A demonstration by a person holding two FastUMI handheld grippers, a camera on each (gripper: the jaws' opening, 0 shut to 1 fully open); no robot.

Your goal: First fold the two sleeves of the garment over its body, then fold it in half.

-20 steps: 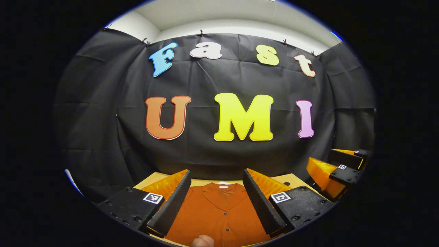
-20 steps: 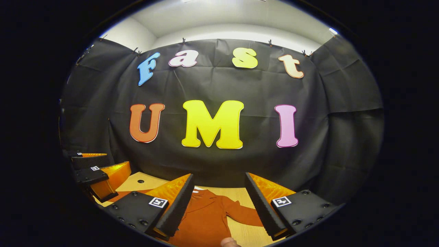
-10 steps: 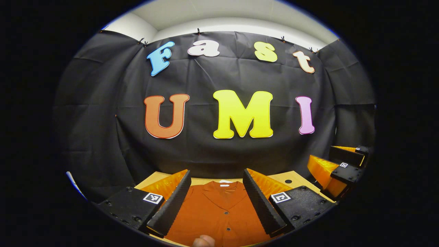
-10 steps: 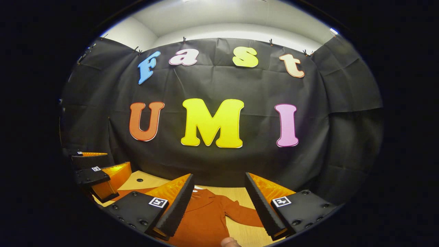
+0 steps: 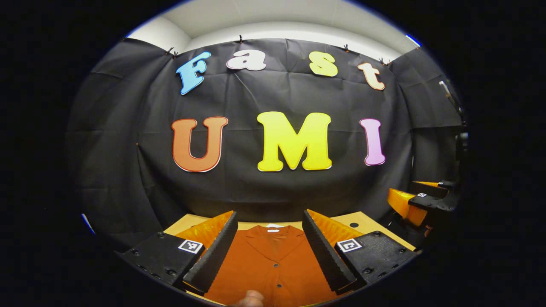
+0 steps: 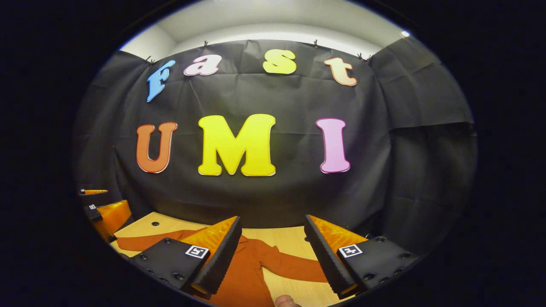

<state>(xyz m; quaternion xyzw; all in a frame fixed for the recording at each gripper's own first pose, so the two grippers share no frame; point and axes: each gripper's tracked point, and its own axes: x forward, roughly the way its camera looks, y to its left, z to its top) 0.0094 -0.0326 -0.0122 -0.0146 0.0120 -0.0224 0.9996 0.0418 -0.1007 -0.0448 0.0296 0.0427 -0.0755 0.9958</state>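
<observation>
A rust-orange buttoned shirt (image 5: 273,268) lies flat on the wooden table (image 5: 367,221), collar toward the black wall. My left gripper (image 5: 268,251) hovers open above its chest, nothing between the fingers. In the right gripper view the shirt (image 6: 247,273) shows its right sleeve (image 6: 294,266) stretched out on the table (image 6: 290,236) and its left sleeve (image 6: 149,241) reaching the other way. My right gripper (image 6: 271,256) is open above the shirt's right shoulder. The right gripper (image 5: 416,204) also appears at the far right of the left gripper view, and the left gripper (image 6: 100,213) at the far left of the right gripper view.
The black cloth wall (image 5: 273,183) rises just behind the table's far edge. A small dark hole (image 5: 353,224) marks the tabletop near the far right corner, and another hole (image 6: 155,223) near the far left. A fingertip (image 5: 251,298) shows at the bottom edge.
The right gripper has swung to the right, so more of both sleeves shows and the left gripper sits farther off at the edge. The left gripper has barely shifted.
</observation>
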